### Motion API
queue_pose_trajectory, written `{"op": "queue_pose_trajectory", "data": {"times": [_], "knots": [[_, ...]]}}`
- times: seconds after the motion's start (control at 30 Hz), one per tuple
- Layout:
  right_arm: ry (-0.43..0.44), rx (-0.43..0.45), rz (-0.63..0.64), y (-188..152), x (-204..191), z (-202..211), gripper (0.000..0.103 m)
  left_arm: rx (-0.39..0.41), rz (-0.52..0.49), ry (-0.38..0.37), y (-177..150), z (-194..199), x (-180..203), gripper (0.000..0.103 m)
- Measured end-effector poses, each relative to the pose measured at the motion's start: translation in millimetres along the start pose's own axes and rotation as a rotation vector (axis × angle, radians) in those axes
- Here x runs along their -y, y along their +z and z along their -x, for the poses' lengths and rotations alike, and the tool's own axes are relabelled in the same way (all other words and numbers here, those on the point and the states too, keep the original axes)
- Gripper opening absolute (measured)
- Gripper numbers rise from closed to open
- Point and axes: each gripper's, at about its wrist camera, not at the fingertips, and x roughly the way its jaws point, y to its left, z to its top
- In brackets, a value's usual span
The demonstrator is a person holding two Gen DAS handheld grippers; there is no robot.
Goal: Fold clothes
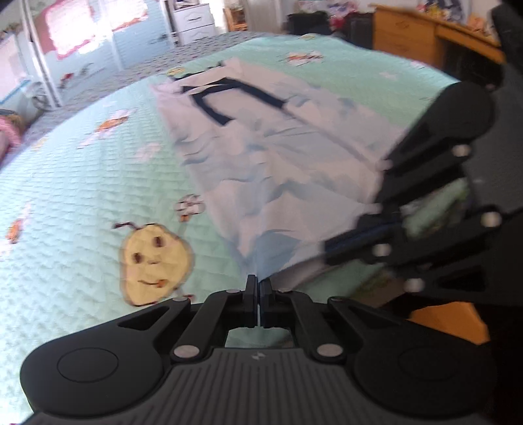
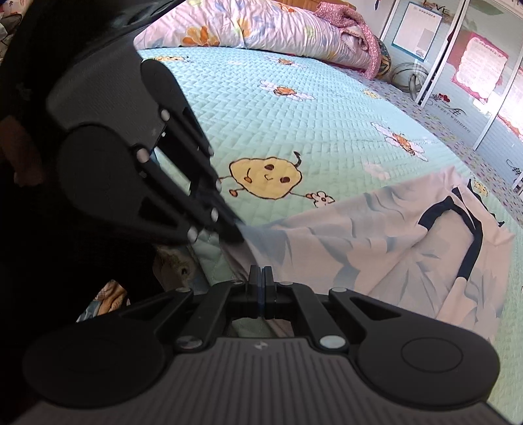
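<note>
A pale blue leaf-print shirt (image 1: 278, 153) with navy trim lies spread on our mint quilted bedspread (image 1: 81, 196). Our left gripper (image 1: 260, 284) pinches its near hem, fingers together on the cloth; our right gripper (image 2: 260, 274) clamps the hem beside it.

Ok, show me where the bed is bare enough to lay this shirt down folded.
The bedspread is bare between the yellow cartoon face and the rolled quilt at the far end. It is crowded at the near edge, where the left gripper and right gripper both pinch the shirt.
</note>
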Motion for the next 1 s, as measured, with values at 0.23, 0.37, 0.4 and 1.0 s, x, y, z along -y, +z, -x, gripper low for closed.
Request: {"op": "queue_pose_trajectory", "data": {"times": [0.23, 0.37, 0.4, 1.0], "knots": [[0.051, -0.067, -0.163, -11.3, 25.7, 3.5, 0.001, 0.006, -0.079, 0.015, -2.2, 2.7, 12.9, 0.0], [0.026, -0.046, -0.378, -18.1, 57.0, 11.5, 0.004, 0.001, -0.125, 0.012, -2.3, 1.0, 22.3, 0.0], [0.008, -0.045, -0.423, -20.0, 64.3, 11.8, 0.006, -0.001, -0.136, 0.018, -2.3, 0.0, 24.4, 0.0], [0.201, -0.096, -0.898, -74.0, 106.2, -3.6, 0.002, -0.062, -0.045, -0.046, -4.8, 0.4, 16.8, 0.002]]}}
